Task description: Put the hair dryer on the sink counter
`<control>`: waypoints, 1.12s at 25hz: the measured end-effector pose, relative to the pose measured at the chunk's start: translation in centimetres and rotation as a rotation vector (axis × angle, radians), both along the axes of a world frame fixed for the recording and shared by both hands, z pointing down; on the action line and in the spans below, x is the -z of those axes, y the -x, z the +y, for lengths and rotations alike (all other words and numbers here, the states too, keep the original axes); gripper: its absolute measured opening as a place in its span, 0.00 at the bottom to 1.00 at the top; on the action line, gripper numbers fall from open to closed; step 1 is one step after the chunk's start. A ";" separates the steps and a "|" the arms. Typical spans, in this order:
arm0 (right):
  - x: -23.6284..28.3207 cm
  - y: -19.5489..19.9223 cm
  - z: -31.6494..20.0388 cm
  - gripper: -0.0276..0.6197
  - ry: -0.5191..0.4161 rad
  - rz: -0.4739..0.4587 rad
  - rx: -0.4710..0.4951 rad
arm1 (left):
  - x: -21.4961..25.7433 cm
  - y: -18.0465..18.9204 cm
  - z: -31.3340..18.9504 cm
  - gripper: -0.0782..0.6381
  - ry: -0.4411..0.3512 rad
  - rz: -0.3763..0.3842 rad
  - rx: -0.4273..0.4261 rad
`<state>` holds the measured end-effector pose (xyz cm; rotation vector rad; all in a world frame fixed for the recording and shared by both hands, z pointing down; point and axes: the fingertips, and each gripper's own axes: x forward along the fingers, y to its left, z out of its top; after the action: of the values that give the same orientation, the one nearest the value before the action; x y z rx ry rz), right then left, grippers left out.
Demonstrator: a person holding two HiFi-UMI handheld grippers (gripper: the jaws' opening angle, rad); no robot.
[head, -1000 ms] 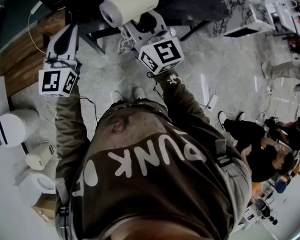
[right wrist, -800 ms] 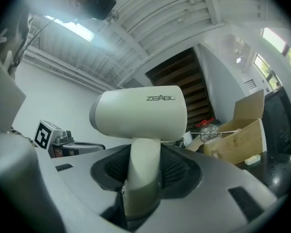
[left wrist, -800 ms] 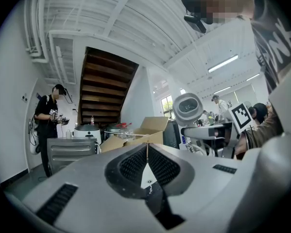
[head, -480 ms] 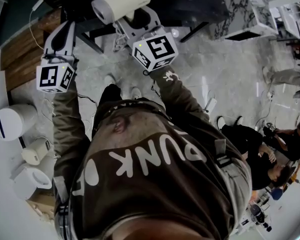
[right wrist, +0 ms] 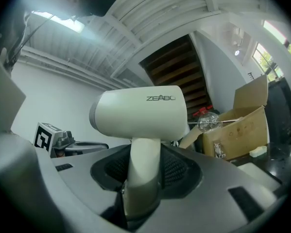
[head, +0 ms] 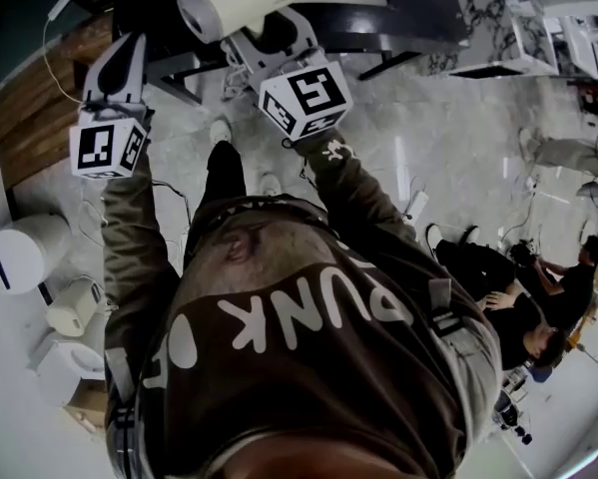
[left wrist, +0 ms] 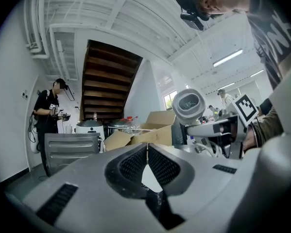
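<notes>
A white hair dryer (head: 237, 1) is held up at the top of the head view, its handle (right wrist: 144, 166) clamped between the pads of my right gripper (head: 269, 38). The barrel (right wrist: 140, 111) lies crosswise above the jaws. In the left gripper view the same dryer (left wrist: 189, 106) faces the camera end-on at the right. My left gripper (head: 124, 63) is raised at the left of the dryer, apart from it. Its jaws are shut with the tips touching (left wrist: 146, 147) and nothing between them. No sink counter can be made out.
White round appliances (head: 24, 252) stand on the floor at the left beside a wooden strip (head: 34, 103). A dark table (head: 408, 8) and a marble-faced unit (head: 488, 18) lie ahead. People (head: 538, 307) sit at the right. An open cardboard box (right wrist: 237, 125) and a grey chair (left wrist: 70, 149) are nearby.
Both grippers have shifted a little up and left in the head view, the dryer still in the right one. The person's leg has stepped forward.
</notes>
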<state>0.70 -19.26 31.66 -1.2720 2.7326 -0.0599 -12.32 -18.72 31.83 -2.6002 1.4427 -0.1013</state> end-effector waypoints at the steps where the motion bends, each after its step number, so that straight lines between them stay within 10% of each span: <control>1: -0.4 0.6 -1.4 0.29 0.009 0.008 -0.003 | -0.3 0.5 -1.4 0.12 -0.001 0.002 -0.001; 28: -17.3 11.9 -25.4 0.29 0.663 0.243 -0.103 | -9.0 8.1 -20.9 0.12 0.121 0.073 -0.049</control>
<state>-11.18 -44.62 48.93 -1.6539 2.9559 -0.9248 -20.46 -39.57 40.79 -2.7622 1.4371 -0.0904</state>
